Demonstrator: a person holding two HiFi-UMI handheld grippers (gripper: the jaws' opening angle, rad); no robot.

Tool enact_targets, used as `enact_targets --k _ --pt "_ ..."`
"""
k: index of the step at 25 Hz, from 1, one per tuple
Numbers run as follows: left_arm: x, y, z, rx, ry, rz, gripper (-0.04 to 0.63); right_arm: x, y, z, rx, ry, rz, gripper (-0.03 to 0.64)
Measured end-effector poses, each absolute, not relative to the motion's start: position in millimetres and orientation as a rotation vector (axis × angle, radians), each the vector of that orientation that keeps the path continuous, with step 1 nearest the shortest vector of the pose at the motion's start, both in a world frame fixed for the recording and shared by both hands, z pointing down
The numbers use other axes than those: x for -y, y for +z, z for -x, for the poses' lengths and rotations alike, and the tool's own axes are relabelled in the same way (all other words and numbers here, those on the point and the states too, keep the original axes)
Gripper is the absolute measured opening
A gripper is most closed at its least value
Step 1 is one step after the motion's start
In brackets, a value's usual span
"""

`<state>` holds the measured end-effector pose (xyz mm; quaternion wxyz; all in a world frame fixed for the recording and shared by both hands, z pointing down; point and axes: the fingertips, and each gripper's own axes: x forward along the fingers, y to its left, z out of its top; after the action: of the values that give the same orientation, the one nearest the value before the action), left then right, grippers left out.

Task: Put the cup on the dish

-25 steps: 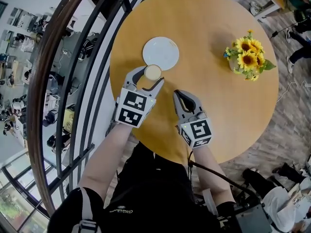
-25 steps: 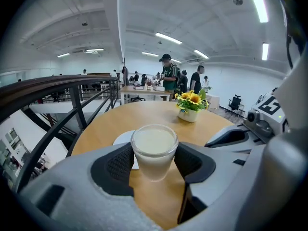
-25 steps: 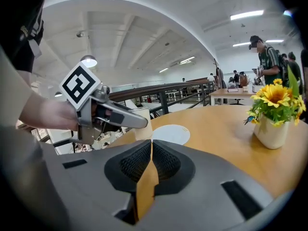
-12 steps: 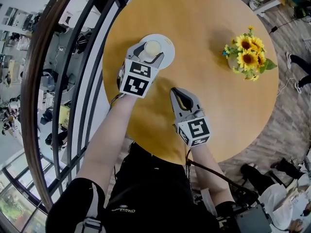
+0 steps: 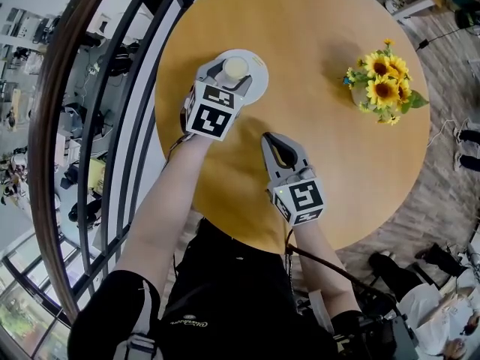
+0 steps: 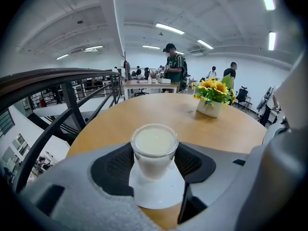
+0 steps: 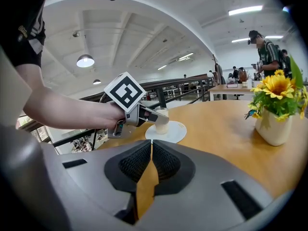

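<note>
A clear cup (image 5: 235, 67) of pale milky drink stands over the middle of the white dish (image 5: 256, 80) on the round wooden table (image 5: 315, 28). My left gripper (image 5: 232, 74) is shut on the cup, one pad on each side of it. In the left gripper view the cup (image 6: 154, 150) sits between the dark pads with the dish (image 6: 156, 192) right beneath it; I cannot tell if its base touches. From the right gripper view the cup (image 7: 162, 121) looks down on the dish (image 7: 171, 132). My right gripper (image 5: 274, 142) hovers nearer the table's front edge, shut and empty.
A white pot of sunflowers (image 5: 381, 81) stands at the table's right side. A dark curved railing (image 5: 112, 126) runs close along the table's left edge. People and tables show far behind in the left gripper view.
My left gripper has carried the cup from the bare table just in front of the dish to over the dish's middle. The right gripper has stayed where it was.
</note>
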<state>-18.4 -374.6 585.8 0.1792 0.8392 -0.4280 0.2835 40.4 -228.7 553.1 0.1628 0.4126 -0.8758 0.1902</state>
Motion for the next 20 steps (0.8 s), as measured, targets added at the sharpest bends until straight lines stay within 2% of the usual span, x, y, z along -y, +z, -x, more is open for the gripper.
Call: enact_targets --k 20 --pt "375.0 597.2 18.1 1.211 0.832 -2.371 0.262 230.0 557.9 -42.5 2.505 0.562 -1.183 0.009"
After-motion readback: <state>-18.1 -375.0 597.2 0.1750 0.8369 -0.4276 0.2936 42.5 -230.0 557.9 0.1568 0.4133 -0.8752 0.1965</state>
